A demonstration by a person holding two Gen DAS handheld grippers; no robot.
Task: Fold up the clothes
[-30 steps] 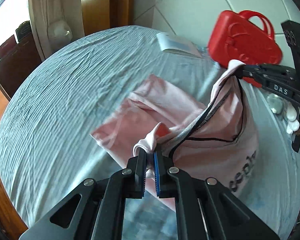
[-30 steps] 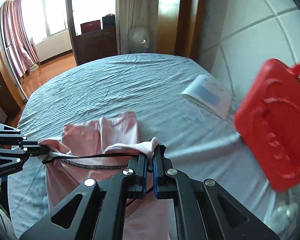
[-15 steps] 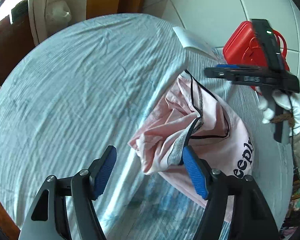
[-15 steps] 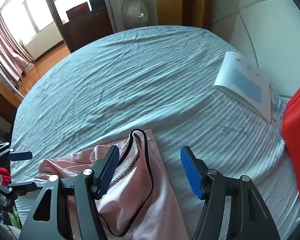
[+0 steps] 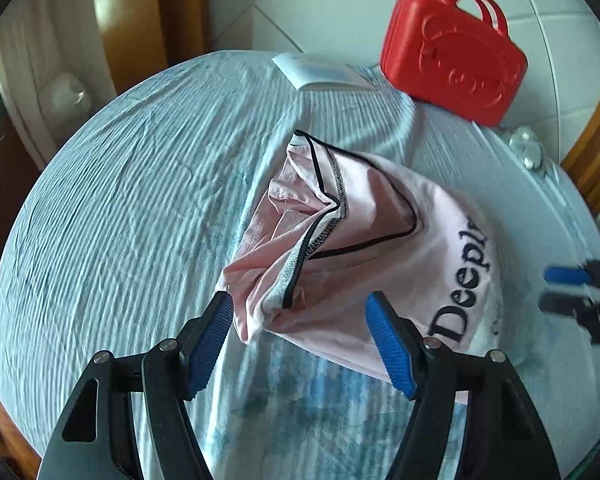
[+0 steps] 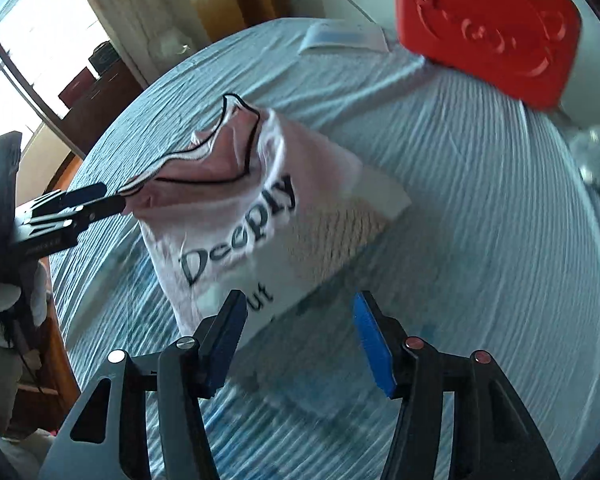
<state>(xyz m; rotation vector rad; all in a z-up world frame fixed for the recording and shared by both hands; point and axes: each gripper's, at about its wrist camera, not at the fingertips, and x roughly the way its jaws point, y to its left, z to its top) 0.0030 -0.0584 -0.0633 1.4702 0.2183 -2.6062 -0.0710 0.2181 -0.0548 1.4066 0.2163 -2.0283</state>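
Pink T-shirt [image 5: 364,236]: crumpled, printed "Deeply", lying mid-bed on the blue striped bedsheet [image 5: 132,208].
Left gripper [image 5: 300,340]: jaws wide apart, holding nothing, straddling the shirt's near collar end.
Right gripper [image 6: 296,340]: jaws wide apart, empty, just short of the shirt's hem.
Red plastic case [image 5: 452,56]: at the wall, beside a booklet [image 5: 320,76].

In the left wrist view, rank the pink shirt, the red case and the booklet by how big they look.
1. pink shirt
2. red case, though it lies farther from the camera, so this is unsure
3. booklet, smallest and also far off
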